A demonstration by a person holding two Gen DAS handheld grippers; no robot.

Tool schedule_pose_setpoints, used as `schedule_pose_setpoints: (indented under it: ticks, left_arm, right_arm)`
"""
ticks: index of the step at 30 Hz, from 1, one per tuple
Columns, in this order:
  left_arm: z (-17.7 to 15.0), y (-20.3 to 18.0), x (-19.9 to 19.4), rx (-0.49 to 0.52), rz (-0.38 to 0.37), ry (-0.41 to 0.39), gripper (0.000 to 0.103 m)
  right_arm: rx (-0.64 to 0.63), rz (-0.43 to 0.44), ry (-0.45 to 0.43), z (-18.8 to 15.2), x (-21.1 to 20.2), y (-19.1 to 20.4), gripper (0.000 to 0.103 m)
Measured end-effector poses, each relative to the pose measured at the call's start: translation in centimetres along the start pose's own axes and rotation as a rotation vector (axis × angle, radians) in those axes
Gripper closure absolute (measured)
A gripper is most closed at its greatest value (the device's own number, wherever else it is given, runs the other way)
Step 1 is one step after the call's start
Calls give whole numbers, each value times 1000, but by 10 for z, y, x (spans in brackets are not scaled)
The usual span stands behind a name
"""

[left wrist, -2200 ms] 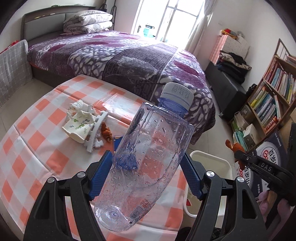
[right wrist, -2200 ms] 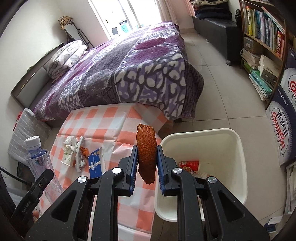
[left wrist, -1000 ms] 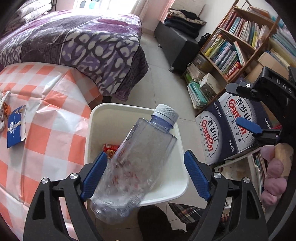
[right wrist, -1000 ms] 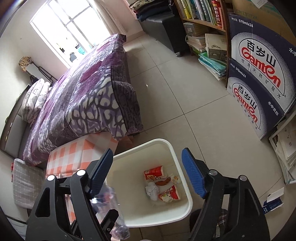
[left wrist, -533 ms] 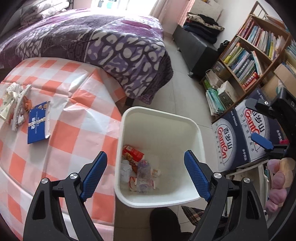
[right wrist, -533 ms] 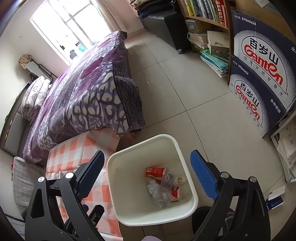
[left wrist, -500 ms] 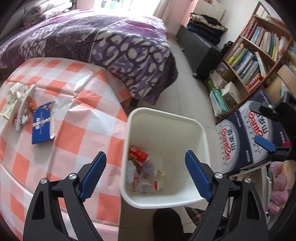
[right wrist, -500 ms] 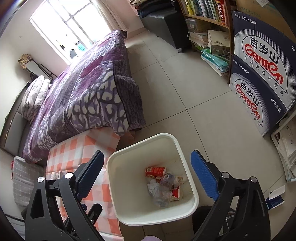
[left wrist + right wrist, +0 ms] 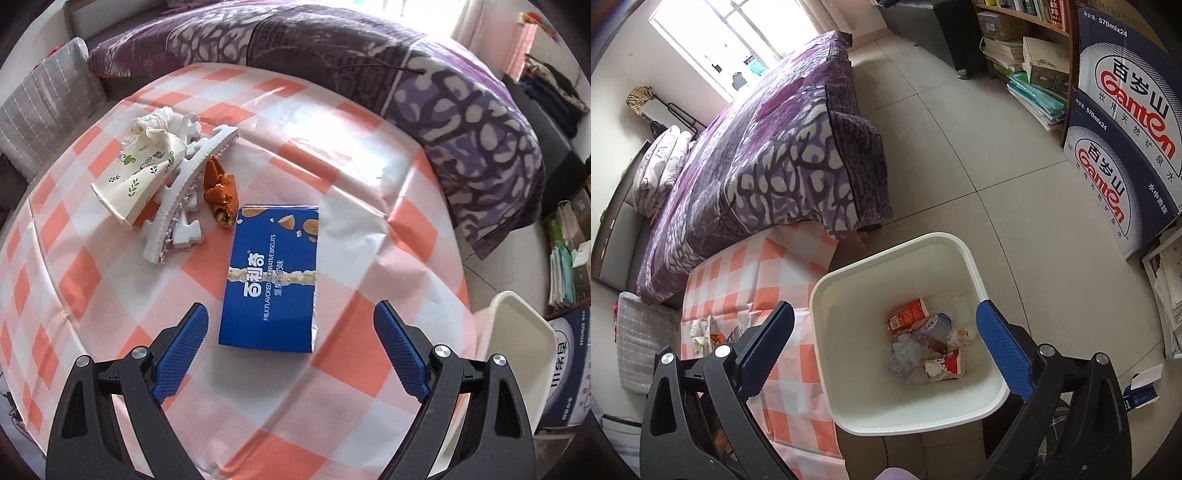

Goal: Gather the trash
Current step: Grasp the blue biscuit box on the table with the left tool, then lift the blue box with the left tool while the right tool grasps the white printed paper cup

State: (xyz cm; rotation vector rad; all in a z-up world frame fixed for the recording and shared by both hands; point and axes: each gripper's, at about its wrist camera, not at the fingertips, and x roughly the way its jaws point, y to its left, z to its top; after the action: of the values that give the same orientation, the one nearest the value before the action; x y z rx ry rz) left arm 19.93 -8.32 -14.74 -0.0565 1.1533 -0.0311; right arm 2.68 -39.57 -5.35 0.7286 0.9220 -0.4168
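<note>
Checked table (image 9: 362,229) with biscuit box (image 9: 271,275), paper cup (image 9: 138,177), peel (image 9: 221,192), foam piece (image 9: 184,199).

Purple bedspread (image 9: 332,48), bookshelf (image 9: 1027,40), stacked water cartons (image 9: 1126,122).

The blue biscuit box (image 9: 271,275) reads "MILK FLAVORED DECORATIVE BISCUITS"; beside the bookshelf (image 9: 1021,22), stacked cartons (image 9: 1123,122) read "Ganten" and "570ml×24"

1. From the left wrist we look steeply down, close over the checked surface (image 9: 258,122), with the bed (image 9: 332,48) beyond.
2. From the right wrist we look down from higher up into the white bin (image 9: 916,421) on the floor.
3. Both views share the surface, the bed and the bin's rim.
</note>
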Motion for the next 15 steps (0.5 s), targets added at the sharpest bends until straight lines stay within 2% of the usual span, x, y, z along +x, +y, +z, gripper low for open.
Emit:
schedule_pose_setpoints:
  ticks: [3, 6, 7, 8, 12, 15]
  left_arm:
    - [1, 2, 18, 5, 15, 34, 15]
    - [-3, 9, 21, 4, -19, 25, 19]
    - [-4, 9, 17, 22, -40, 13, 37]
    - [-6, 9, 13, 41, -70, 11, 49]
    - [-10, 22, -20, 72, -108, -33, 49]
    - [-8, 49, -55, 37, -142, -79, 49]
  right_arm:
    - [-22, -5, 10, -4, 4, 10, 8]
    - [-33, -6, 26, -8, 10, 20, 8]
    - [-34, -4, 34, -10, 13, 23, 8]
    - [-36, -1, 43, -12, 15, 27, 8]
    - [-59, 6, 63, -23, 23, 43, 8]
    - [-97, -1, 75, -36, 32, 59, 8]
